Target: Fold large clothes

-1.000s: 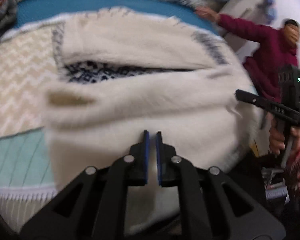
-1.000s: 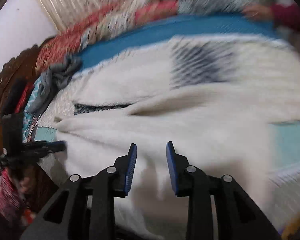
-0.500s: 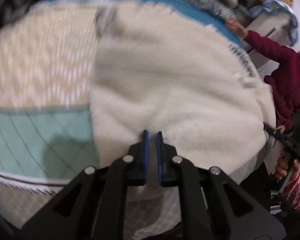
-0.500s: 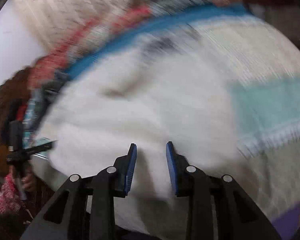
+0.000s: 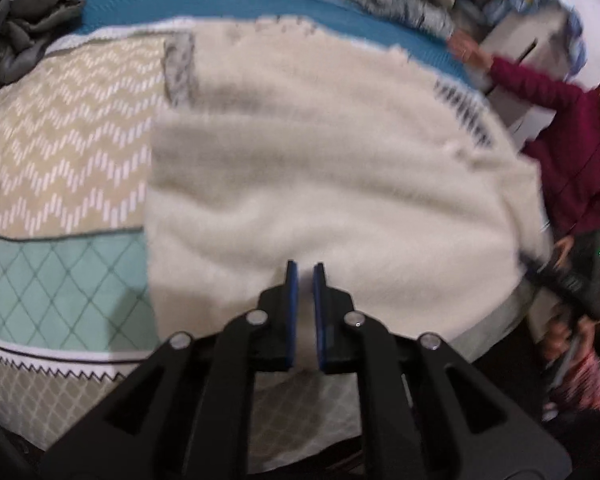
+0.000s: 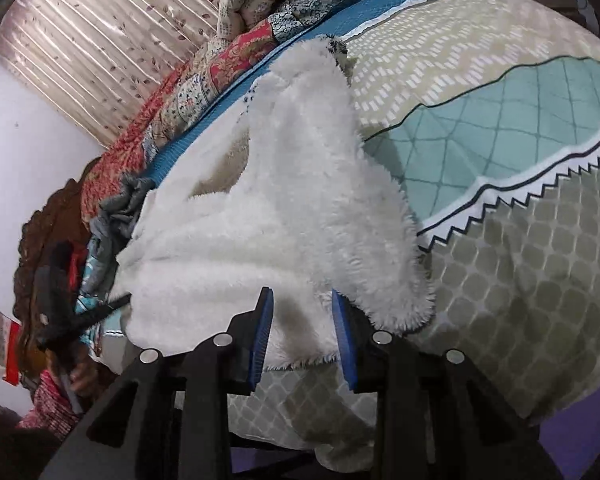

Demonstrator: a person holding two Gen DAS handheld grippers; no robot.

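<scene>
A large white fleece garment (image 5: 324, 168) lies folded over on the bed, its dark patterned side showing only at the far edges. My left gripper (image 5: 304, 270) sits at its near edge with the blue pads a narrow gap apart; nothing shows between them. In the right wrist view the garment (image 6: 284, 208) is bunched and hangs over the bed edge. My right gripper (image 6: 302, 300) is open, with the fleece hem lying between its pads. The right gripper also shows at the garment's right edge in the left wrist view (image 5: 556, 276).
The bedspread (image 5: 60, 140) has beige zigzag and teal diamond bands. A grey cloth (image 5: 28, 20) lies bunched at the far left. Folded quilts (image 6: 228, 68) line the far side before a curtain. A person in a maroon top (image 5: 572, 136) reaches onto the bed.
The garment's near part was folded over the far part, hiding the dark patterned opening. Both grippers swung with it. The right gripper now sits at the garment's hem at the bed edge.
</scene>
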